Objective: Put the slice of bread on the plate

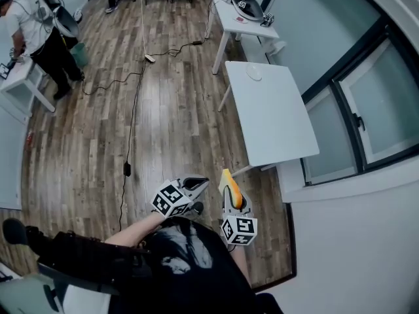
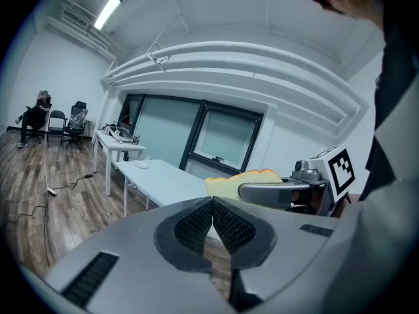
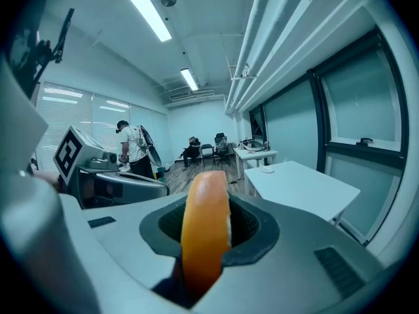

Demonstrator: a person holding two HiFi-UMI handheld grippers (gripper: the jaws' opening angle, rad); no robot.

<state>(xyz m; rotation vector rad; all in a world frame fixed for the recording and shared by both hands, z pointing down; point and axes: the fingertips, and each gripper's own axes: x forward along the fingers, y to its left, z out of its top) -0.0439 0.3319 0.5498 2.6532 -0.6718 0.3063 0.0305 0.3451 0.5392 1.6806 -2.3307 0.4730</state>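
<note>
Indoor scene, evenly bright. Sources: ceiling light strips (image 3: pixel 149 13) overhead in the right gripper view, one fluorescent tube (image 2: pixel 107 12) in the left gripper view, and daylight through the window (image 1: pixel 376 103). The wooden floor (image 1: pixel 154 90) shows a pale patch of sheen mid-room in the head view. White table (image 1: pixel 272 113) nearly washed out. Shadows soft and faint. Right gripper view has a cyan cast. All three views strongly fisheye: straight lines bow, and the corners go black in both gripper views. Slice of bread (image 3: pixel 205 231) close to the lens, soft-focused; background sharper.

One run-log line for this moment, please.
right gripper: shut on slice of bread | left gripper: shut, empty | plate: on white table, bread not yet there
</note>
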